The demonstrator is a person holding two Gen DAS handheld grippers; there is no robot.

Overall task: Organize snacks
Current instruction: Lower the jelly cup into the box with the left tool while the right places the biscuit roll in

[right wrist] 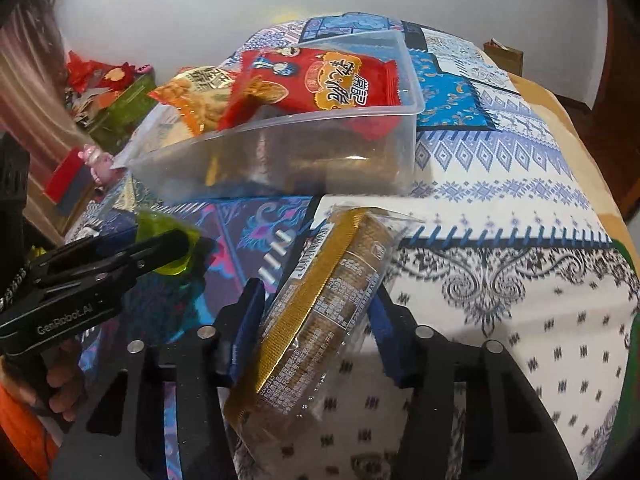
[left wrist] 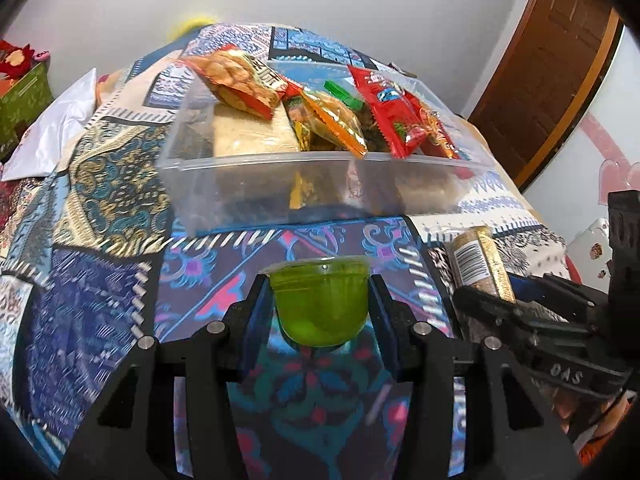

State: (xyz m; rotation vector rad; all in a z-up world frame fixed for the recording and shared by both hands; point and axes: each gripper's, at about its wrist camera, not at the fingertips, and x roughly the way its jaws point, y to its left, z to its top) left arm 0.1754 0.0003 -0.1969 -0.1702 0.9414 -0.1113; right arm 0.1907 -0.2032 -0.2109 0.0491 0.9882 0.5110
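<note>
Right now my left gripper (left wrist: 320, 300) is clamped on a green jelly cup (left wrist: 319, 302), one finger pressed against each side of it, and I am holding it above the patterned cloth (left wrist: 100, 280) just short of the clear plastic bin (left wrist: 248, 184). In the right wrist view the same cup (right wrist: 168, 240) shows off to the left, pinched between those black fingers. My right gripper (right wrist: 316, 320) is closed around a gold-wrapped biscuit pack (right wrist: 316, 304), which sits tilted between the blue pads (right wrist: 248, 320), its far end pointing up toward the bin (right wrist: 320, 160). From the left camera I see that pack (left wrist: 480, 264) at the right, near the bin's front corner. The bin already holds several snacks: an orange packet (left wrist: 240, 80) leaning at the left end, a yellow-orange packet (left wrist: 336, 120) in the middle, and a red packet (left wrist: 392, 108) beside it, all poking above the rim. In the right view a big red bag (right wrist: 320, 80) with cartoon figures lies on top of the pile. Both grippers are close together in front of the bin.
</note>
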